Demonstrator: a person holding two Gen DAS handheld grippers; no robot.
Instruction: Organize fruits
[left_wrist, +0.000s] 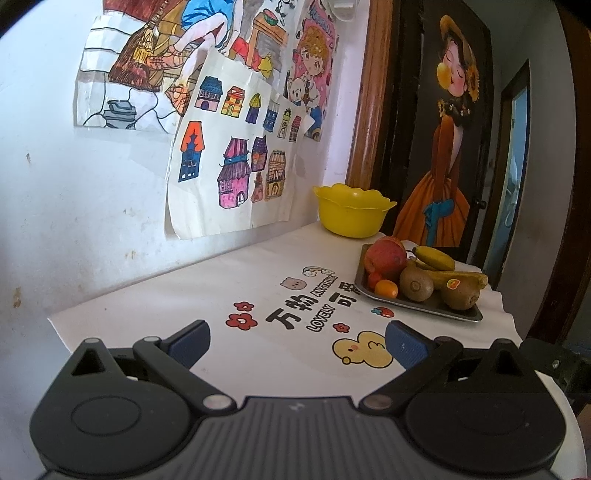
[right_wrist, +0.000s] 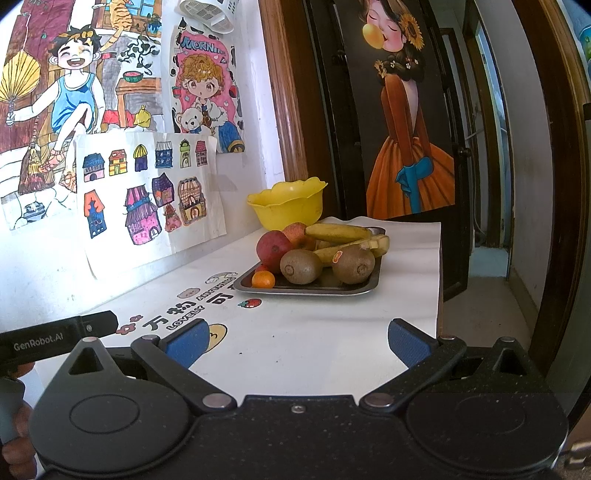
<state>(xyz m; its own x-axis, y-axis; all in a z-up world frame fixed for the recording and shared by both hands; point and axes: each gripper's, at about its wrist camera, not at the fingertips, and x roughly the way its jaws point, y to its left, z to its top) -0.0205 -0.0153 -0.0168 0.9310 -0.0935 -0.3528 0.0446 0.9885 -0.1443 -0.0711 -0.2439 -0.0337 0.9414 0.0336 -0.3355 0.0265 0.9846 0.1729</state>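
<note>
A metal tray (left_wrist: 458, 315) (right_wrist: 354, 291) on the white table holds a heap of fruit: a red apple (left_wrist: 385, 258) (right_wrist: 274, 249), two brown kiwis (left_wrist: 416, 283) (right_wrist: 301, 266), bananas (left_wrist: 436, 257) (right_wrist: 338, 232) and a small orange (left_wrist: 386, 288) (right_wrist: 263, 279). Behind the tray stands a yellow scalloped bowl (left_wrist: 351, 210) (right_wrist: 290, 203); its inside is hidden. My left gripper (left_wrist: 297, 341) is open over the printed tablecloth, well short of the tray. My right gripper (right_wrist: 295, 341) is open too, with nothing between its blue pads, in front of the tray.
Children's drawings (left_wrist: 229, 162) (right_wrist: 147, 184) hang on the wall left of the table. A dark door with a painted figure (right_wrist: 406, 129) stands behind the table's far edge. The table's right edge (right_wrist: 439, 277) drops to a hallway floor. The other gripper's body (right_wrist: 55, 341) juts in at left.
</note>
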